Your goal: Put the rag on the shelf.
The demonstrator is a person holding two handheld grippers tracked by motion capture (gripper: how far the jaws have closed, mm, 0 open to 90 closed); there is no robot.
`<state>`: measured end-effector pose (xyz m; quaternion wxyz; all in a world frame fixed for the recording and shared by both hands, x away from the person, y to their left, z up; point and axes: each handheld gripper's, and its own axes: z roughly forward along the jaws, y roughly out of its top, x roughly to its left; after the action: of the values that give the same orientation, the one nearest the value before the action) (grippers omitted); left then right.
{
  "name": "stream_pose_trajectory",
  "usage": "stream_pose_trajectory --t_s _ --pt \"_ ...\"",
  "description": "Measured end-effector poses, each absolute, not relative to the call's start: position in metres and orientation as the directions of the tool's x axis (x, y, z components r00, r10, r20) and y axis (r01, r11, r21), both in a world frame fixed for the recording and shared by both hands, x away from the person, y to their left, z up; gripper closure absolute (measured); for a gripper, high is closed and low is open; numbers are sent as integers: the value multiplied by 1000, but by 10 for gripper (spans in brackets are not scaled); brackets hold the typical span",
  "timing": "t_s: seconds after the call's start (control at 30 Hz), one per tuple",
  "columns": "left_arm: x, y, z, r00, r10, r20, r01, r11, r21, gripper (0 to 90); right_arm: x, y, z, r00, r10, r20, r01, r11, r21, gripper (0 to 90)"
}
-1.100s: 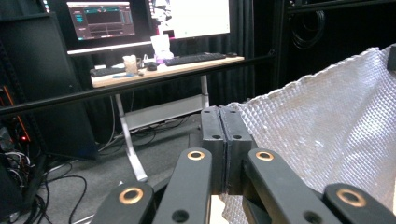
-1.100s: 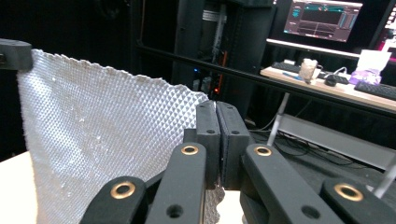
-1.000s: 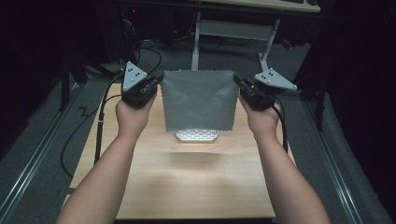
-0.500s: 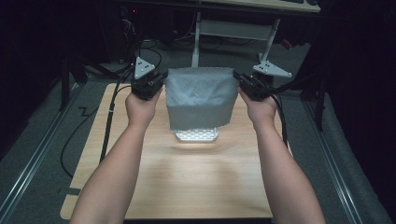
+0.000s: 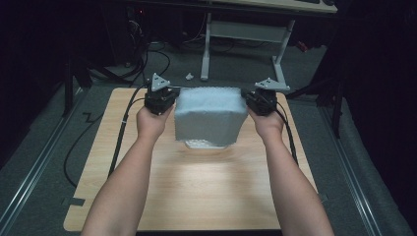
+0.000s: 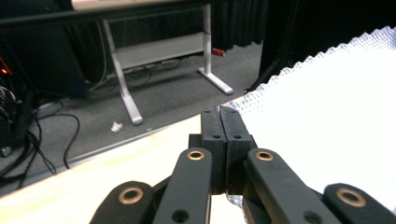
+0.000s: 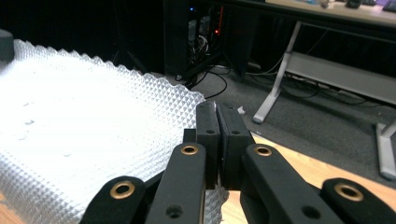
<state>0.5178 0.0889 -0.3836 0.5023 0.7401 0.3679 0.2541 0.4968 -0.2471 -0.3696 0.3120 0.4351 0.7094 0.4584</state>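
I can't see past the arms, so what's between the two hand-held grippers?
In the high view, a white quilted cloth stretches between the left hand-held gripper and the right hand-held gripper, each clamped on one corner, sagging onto the wooden table.

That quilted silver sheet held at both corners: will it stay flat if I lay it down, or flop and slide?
The sheet probably flops: it hangs in a fold from the left gripper and right gripper, its lower edge trailing on the table. It looks light, since pinches at two corners carry it. The shiny embossed surface may slide on the smooth wood.
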Motion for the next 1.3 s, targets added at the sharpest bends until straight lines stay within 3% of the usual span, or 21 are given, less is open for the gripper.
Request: stream_pose_trajectory --t_s 0.3,0.83,1.07,1.3 --pt "511 90 -401 610 792 -8 312 -231 922 897 498 -249 -395 -430 903 -12 362 185 914 893" --pt "504 98 -431 622 781 -59 362 -219 906 896 491 -248 -414 -470 883 -3 375 203 905 888" --pt "500 97 -440 643 763 -72 373 -230 899 896 486 -256 -424 -489 869 73 398 147 906 886" --pt "490 98 -447 651 756 -68 369 -237 899 895 482 -255 -433 -483 873 66 405 155 901 886"
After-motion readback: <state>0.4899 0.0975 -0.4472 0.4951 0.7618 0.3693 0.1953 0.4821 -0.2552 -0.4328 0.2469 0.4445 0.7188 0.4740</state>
